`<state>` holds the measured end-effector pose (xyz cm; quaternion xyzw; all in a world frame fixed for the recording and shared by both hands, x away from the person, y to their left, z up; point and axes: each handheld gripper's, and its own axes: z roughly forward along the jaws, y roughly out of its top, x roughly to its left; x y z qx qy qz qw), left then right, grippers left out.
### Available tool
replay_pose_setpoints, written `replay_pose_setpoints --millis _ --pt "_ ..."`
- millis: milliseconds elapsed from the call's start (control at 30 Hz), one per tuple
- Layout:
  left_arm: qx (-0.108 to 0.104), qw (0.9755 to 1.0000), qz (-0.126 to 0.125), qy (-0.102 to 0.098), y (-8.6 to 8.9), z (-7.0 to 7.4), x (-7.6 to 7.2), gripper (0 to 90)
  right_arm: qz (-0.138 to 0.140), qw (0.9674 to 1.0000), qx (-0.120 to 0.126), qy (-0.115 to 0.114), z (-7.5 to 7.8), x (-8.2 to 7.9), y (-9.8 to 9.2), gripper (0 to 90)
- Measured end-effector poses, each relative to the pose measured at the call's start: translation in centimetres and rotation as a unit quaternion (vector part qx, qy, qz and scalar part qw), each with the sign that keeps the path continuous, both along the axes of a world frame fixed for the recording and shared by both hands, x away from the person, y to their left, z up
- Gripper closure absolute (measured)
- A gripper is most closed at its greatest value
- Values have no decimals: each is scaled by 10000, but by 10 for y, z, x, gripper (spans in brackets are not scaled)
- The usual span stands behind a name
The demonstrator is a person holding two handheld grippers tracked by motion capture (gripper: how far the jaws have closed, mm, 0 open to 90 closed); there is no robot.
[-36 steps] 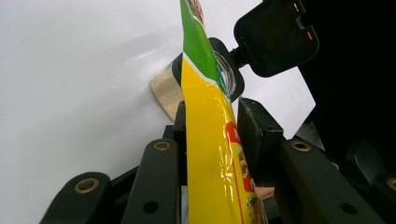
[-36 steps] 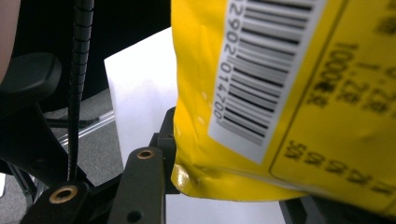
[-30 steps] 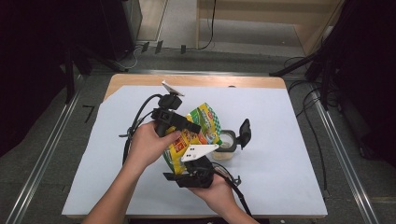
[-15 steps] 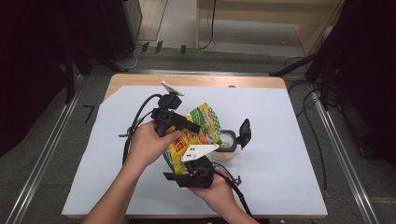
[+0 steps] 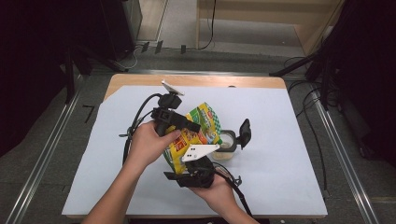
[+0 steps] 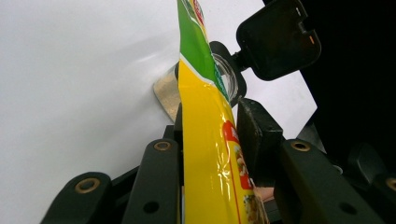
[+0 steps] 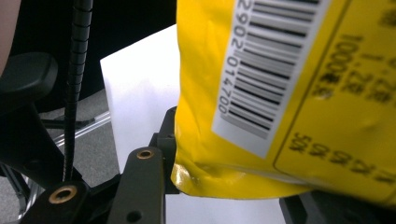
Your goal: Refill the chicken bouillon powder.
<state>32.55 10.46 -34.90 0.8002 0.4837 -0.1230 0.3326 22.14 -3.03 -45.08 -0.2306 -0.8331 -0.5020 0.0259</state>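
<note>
A: Status? Both grippers clamped on the yellow-green bag: left gripper pinching its edge, right gripper gripping the bottom corner.

B: Bag's tilted, mouth end just past the left fingers over the open jar, lid flipped back. Looks like pouring's underway; can't tell how full the jar is. Emptying and setting down remain.

A: Room? White mat beyond the fingers is free, table edges well apart.

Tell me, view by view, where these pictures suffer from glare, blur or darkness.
High view: the table is evenly lit, the floor to either side falls into darkness. Left gripper view: the white tabletop is washed out, and a glossy streak runs down the yellow bag. Right gripper view: the bag's print is soft on the right, the barcode sharper.
</note>
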Motion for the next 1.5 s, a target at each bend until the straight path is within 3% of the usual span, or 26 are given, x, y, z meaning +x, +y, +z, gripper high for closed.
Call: replay_pose_setpoints --millis 733,1500 --pt "41 9998 -122 -147 -15 3 -3 705 -110 9999 -12 78 -2 0 -5 641" --pt "21 9998 -135 -125 -15 2 -1 706 -115 9999 10 80 -1 0 -6 641"
